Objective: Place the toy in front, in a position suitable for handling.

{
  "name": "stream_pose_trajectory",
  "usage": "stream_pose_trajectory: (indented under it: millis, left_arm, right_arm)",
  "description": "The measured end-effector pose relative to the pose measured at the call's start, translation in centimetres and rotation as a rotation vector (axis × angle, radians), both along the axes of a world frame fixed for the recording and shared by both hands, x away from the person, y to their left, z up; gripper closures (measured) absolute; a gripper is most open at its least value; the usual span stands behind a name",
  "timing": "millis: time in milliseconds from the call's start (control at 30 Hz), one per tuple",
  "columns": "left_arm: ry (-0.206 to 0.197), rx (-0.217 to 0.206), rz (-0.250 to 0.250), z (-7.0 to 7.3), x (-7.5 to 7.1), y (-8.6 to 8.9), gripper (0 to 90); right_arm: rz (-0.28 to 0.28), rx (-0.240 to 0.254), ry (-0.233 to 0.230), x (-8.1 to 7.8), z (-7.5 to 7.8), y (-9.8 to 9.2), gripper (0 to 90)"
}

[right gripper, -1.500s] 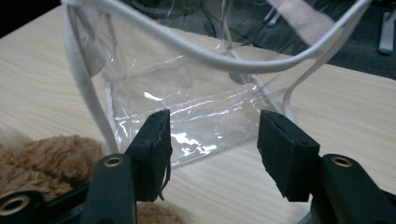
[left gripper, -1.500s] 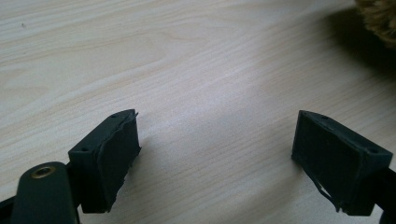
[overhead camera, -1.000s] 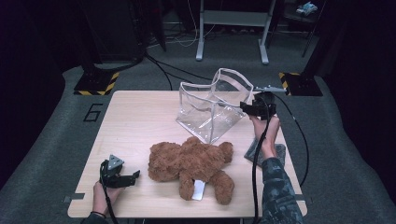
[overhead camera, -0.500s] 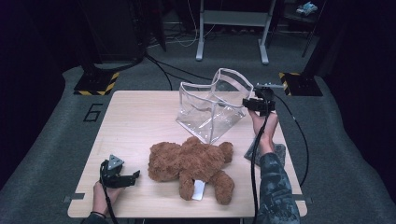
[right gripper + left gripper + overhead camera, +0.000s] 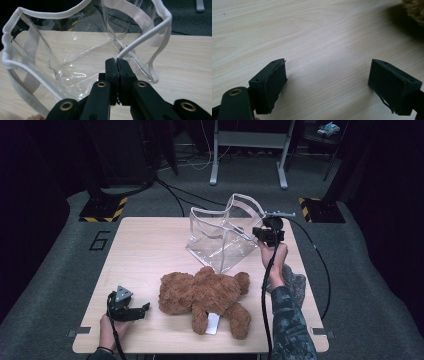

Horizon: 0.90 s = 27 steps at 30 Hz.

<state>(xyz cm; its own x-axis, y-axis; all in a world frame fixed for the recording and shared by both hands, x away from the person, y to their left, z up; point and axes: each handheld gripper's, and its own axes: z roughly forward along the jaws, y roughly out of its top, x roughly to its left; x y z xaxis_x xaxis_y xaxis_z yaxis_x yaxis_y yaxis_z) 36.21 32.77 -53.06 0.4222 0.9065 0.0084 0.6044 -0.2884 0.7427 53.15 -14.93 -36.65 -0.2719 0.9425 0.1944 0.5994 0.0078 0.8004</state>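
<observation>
In the high view we hold the right gripper (image 5: 256, 233) just right of centre, at the near right edge of the clear plastic bag (image 5: 220, 240), which stands open-mouthed on the wooden table (image 5: 150, 250) a little above the middle of the frame. In the right gripper view our jaws rise from the bottom centre and have just been closing; they now meet, pinched on the white-trimmed rim (image 5: 135, 47) of the bag (image 5: 75, 55) where the edge dips down toward them. The bag's mouth spreads across the upper half of that view, its white edging curling from upper left to upper right.

Our left gripper (image 5: 142, 309) sits at the lower left of the high view, low over the table near the front edge. In the left gripper view its jaws stand wide apart, one at lower left and one at lower right, with bare wood (image 5: 319, 50) between them.

The brown teddy bear (image 5: 207, 292) lies flat below the centre of the high view, between our two hands and just in front of the bag. Its fur (image 5: 414, 8) shows at the upper right corner of the left gripper view.
</observation>
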Motion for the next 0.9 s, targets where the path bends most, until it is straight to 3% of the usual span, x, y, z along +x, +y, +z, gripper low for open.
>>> stream_pose_trajectory:
  millis: [433,567,733,900]
  left_arm:
    - [0.001,-0.001,0.001,0.0,0.0,0.0,14.4]
    - [0.002,0.000,0.000,0.0,0.0,0.0,14.4]
    - [0.000,-0.002,0.005,0.0,0.0,0.0,14.4]
    - [-0.003,-0.003,0.006,0.0,0.0,0.0,14.4]
  right_arm:
    - [0.102,-0.008,-0.010,-0.7,0.3,3.8,88.3]
    - [0.088,-0.033,-0.005,-0.4,0.1,4.0,88.3]
    - [0.072,-0.014,-0.007,0.1,0.1,3.6,87.5]
    - [0.066,-0.003,-0.016,-0.3,0.2,2.9,77.2]
